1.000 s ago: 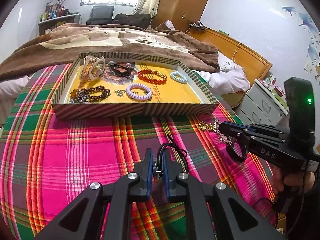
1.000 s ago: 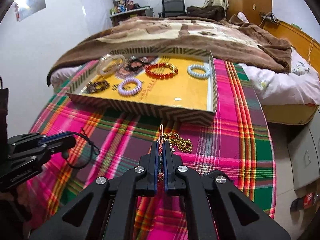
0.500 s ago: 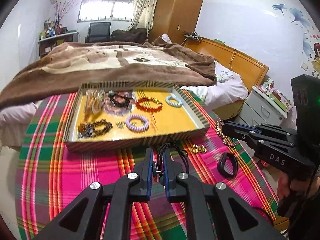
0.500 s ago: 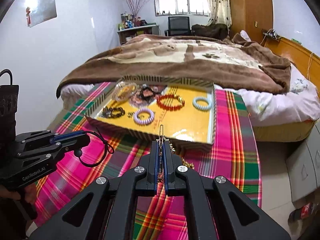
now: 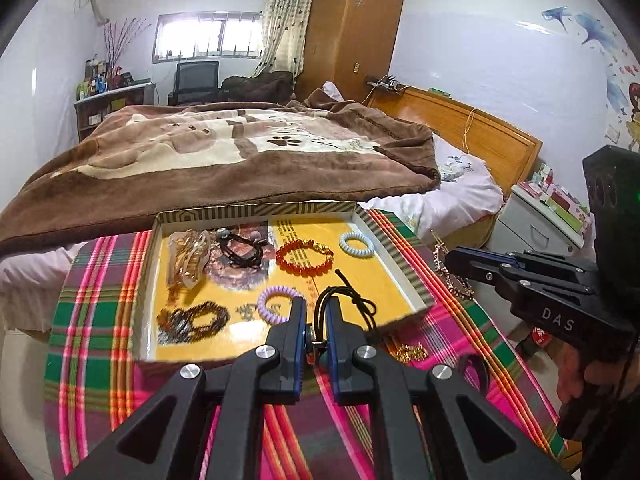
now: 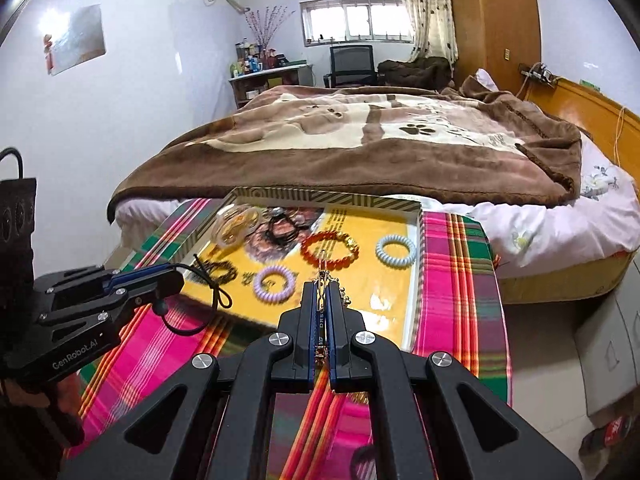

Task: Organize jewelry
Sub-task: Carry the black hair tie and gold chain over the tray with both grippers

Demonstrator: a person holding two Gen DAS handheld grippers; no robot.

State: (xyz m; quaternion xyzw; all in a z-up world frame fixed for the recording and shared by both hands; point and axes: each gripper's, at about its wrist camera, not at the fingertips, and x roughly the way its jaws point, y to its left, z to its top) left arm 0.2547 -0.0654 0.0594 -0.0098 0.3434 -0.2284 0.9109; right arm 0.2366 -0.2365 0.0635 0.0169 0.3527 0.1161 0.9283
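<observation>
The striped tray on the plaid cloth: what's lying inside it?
Inside the tray: a red bead bracelet, pale blue coil tie, purple coil tie, dark bead bracelet, black cords and clear bangles. The grippers hide its near edge.

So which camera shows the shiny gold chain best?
The left wrist view: the gold chain dangles in full from the right gripper. In the right wrist view it is mostly hidden, pinched between the fingers.
</observation>
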